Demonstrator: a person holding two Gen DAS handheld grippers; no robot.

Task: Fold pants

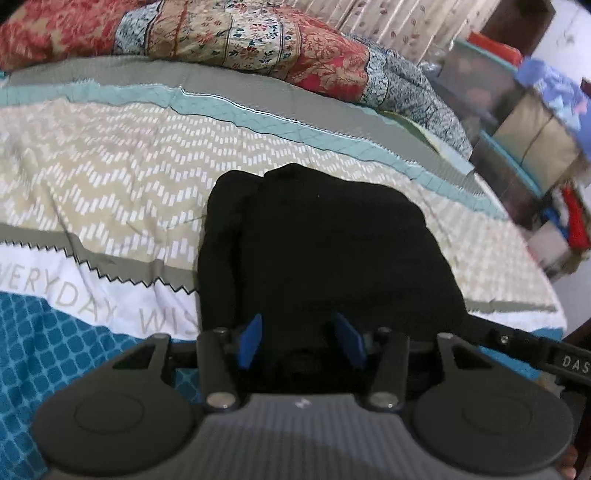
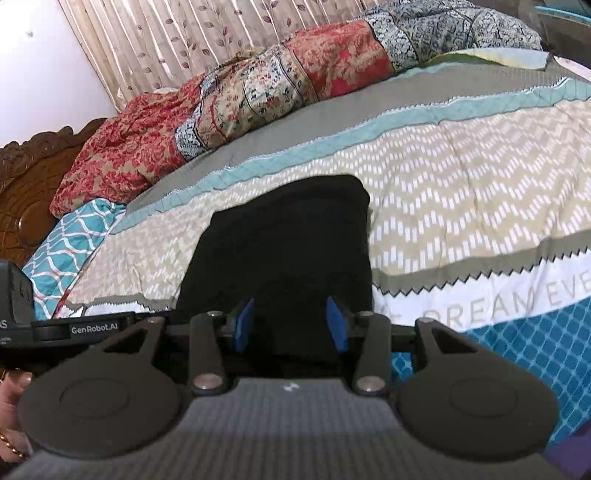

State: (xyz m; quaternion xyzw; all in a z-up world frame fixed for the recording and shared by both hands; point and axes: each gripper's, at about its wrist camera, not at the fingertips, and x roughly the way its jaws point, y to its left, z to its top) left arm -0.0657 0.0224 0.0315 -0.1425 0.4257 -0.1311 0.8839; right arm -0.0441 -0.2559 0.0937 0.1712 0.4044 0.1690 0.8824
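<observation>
The black pants (image 1: 317, 243) lie folded in a compact bundle on the patterned bedspread (image 1: 110, 177). My left gripper (image 1: 301, 339) is open, its blue pads apart over the near edge of the bundle, with black cloth between and behind them. In the right wrist view the same pants (image 2: 284, 243) lie just ahead. My right gripper (image 2: 290, 325) is open too, blue pads apart at the near edge of the cloth. Neither gripper visibly pinches the fabric. The other gripper's body (image 2: 74, 328) shows at the left of the right wrist view.
A red and blue floral quilt (image 1: 236, 33) lies bunched along the far side of the bed. Curtains (image 2: 177, 40) hang behind it. A carved wooden headboard (image 2: 26, 177) stands at the left. Boxes and clutter (image 1: 532, 140) stand beyond the bed's right edge.
</observation>
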